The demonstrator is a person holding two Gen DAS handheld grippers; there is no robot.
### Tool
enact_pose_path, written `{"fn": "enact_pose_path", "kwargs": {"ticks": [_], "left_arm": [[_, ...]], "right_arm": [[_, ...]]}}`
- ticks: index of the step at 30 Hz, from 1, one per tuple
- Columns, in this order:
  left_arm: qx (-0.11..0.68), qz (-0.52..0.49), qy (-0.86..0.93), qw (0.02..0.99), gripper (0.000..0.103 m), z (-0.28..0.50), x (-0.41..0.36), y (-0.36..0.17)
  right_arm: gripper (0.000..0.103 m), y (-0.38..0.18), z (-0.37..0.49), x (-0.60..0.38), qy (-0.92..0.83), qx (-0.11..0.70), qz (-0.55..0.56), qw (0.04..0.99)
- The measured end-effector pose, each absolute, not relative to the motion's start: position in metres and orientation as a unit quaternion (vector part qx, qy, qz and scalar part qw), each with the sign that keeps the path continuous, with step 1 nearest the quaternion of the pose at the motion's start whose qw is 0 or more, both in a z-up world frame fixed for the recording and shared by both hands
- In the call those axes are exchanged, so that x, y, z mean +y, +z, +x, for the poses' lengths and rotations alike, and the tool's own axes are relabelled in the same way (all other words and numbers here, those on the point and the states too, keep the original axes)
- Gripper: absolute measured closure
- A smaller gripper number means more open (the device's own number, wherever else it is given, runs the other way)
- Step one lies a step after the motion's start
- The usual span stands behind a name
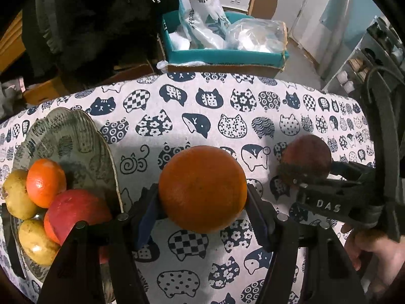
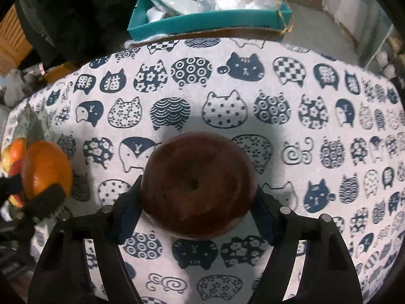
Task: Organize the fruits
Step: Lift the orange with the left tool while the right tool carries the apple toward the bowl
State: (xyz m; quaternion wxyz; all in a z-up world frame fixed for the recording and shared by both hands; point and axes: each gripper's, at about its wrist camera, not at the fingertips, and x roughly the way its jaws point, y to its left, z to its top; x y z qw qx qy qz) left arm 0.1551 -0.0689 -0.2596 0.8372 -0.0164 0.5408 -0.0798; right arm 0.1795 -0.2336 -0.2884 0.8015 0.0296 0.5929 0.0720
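My left gripper (image 1: 202,197) is shut on a large orange (image 1: 202,188), held above the cat-print tablecloth (image 1: 202,106). To its left a green patterned plate (image 1: 71,136) holds a small orange (image 1: 45,182), a red apple (image 1: 73,212) and two yellow-green fruits (image 1: 15,197). My right gripper (image 2: 198,195) is shut on a dark red apple (image 2: 198,185), also held over the cloth (image 2: 227,81). In the left wrist view that apple (image 1: 306,157) is to the right of the orange. In the right wrist view the orange (image 2: 46,169) is at the far left, in front of the plate's fruits (image 2: 15,152).
A teal cardboard box (image 1: 222,55) with plastic bags stands beyond the table's far edge; it also shows in the right wrist view (image 2: 202,25). Dark clothing (image 1: 88,25) hangs at the back left. Shelving (image 1: 354,71) stands at the right.
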Motion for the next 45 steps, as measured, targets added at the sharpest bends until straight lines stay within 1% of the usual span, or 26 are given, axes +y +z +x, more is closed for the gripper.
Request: {"fn": "enact_pose_path", "kwargs": {"ticks": [7,28,45], "left_arm": [[0.523,-0.02,-0.076,0.849,0.036,0.146,-0.064,-0.239],[0.449,-0.055,-0.077,0.889,0.036,0.104,-0.035,-0.148],[0.379,-0.049,-0.061,0.922,0.036,0.066,-0.005,-0.085]], "right_arm": [[0.027,-0.262,0.169,-0.241,0.059,0.559,0.021,0.827],[0.027,-0.143,0.127,-0.243,0.063,0.455,0.003,0.888],[0.027,-0.075,0.092,-0.233,0.099,0.395,-0.01,0.913]]}}
